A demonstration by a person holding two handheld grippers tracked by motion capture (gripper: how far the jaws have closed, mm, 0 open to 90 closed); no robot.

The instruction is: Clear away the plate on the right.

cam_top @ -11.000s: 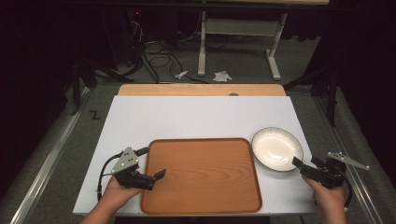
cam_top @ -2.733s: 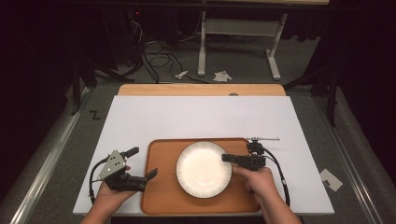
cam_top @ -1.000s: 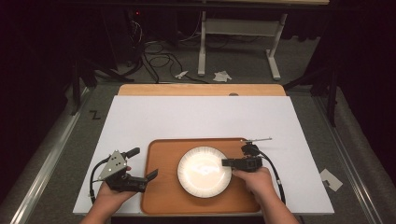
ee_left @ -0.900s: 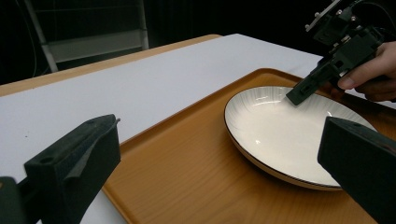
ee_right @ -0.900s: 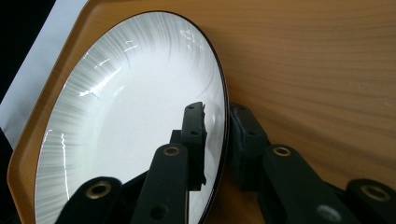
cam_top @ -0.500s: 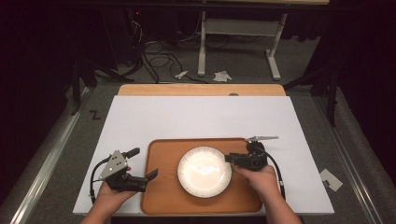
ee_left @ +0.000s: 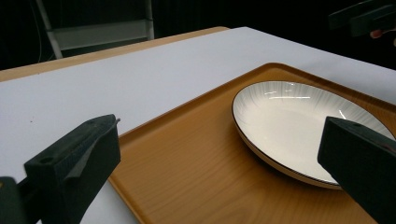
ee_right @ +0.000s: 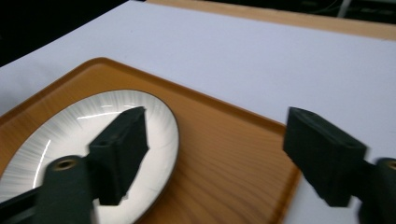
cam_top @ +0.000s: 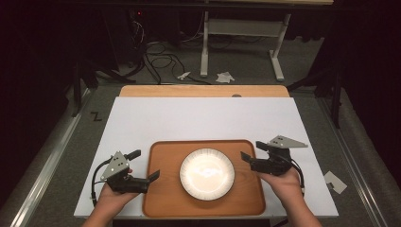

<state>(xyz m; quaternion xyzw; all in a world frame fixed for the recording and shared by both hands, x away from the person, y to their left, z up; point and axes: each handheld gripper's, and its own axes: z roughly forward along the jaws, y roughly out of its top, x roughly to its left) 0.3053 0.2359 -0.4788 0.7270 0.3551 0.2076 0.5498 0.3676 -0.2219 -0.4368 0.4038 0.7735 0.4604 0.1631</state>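
Overlooking a dark room and its white bench [cam_top: 203, 118] from the high view: finding a white plate [cam_top: 206, 173] resting in the middle of a wooden tray [cam_top: 163, 198], with nothing gripping it. Holding the left tongs [cam_top: 145, 164] wide open and empty at the tray's left edge. Hovering the right tongs [cam_top: 253, 150] at the tray's right edge, near the plate's rim but apart from it, jaws having just been opening with nothing between them.

Looking along the left tongs [ee_left: 223, 133]: framing tray [ee_left: 187, 163] and plate [ee_left: 299, 121] between widely parted jaws, touching neither, and catching the right tongs [ee_left: 362, 18] far off.

Looking along the right tongs [ee_right: 219, 123]: standing wide above the tray [ee_right: 224, 158], the plate [ee_right: 60, 135] lying behind the left jaw, no pad pressing on it.

Judging the step: letting go of the plate on the tray, seemingly all but finished. Calling next for drawing the right tongs clear without nudging the rim.
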